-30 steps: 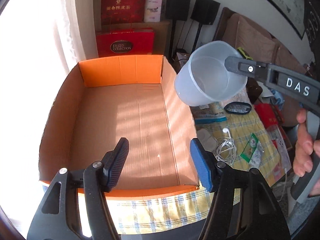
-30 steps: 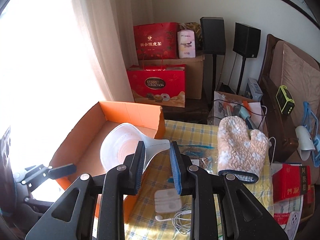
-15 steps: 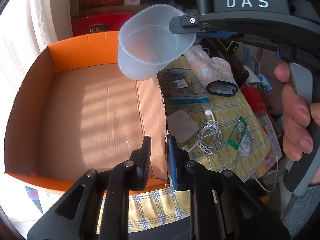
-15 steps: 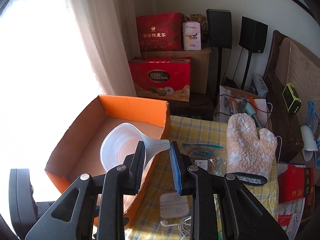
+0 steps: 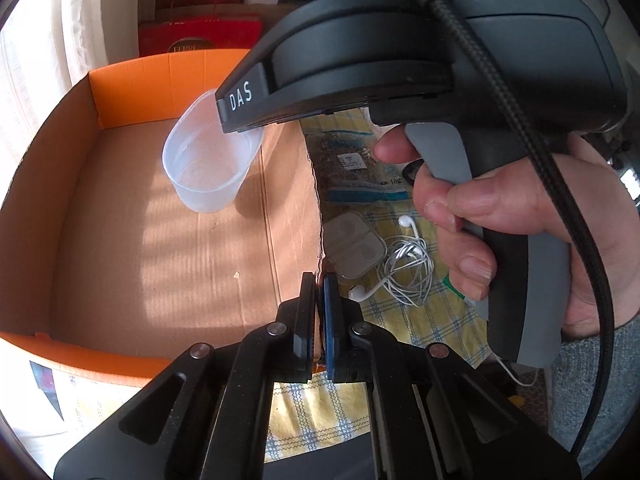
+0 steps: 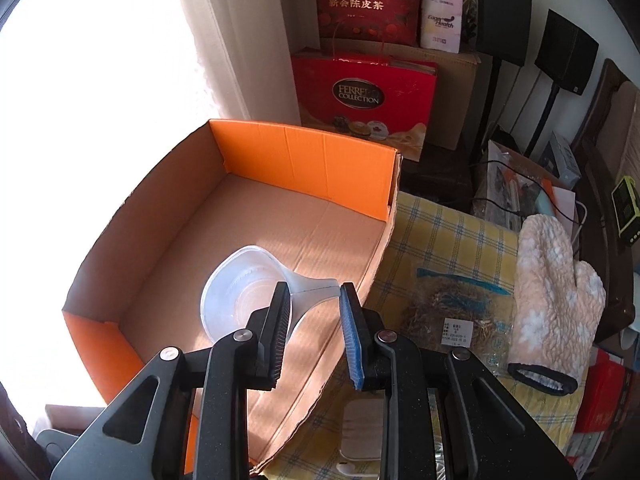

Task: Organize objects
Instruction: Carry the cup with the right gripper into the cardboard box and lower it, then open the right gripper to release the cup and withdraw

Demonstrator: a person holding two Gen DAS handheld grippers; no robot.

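The cup (image 6: 240, 292) sits in the box (image 6: 304, 160), with the mitt (image 6: 556, 288) at its three o'clock on the bench (image 6: 440, 232), behind the earphones (image 5: 408, 264).

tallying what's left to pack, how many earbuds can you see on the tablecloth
2: one white earbud at the top of the tangled white cord, another at its lower left near the orange cardboard box. None seem hidden.
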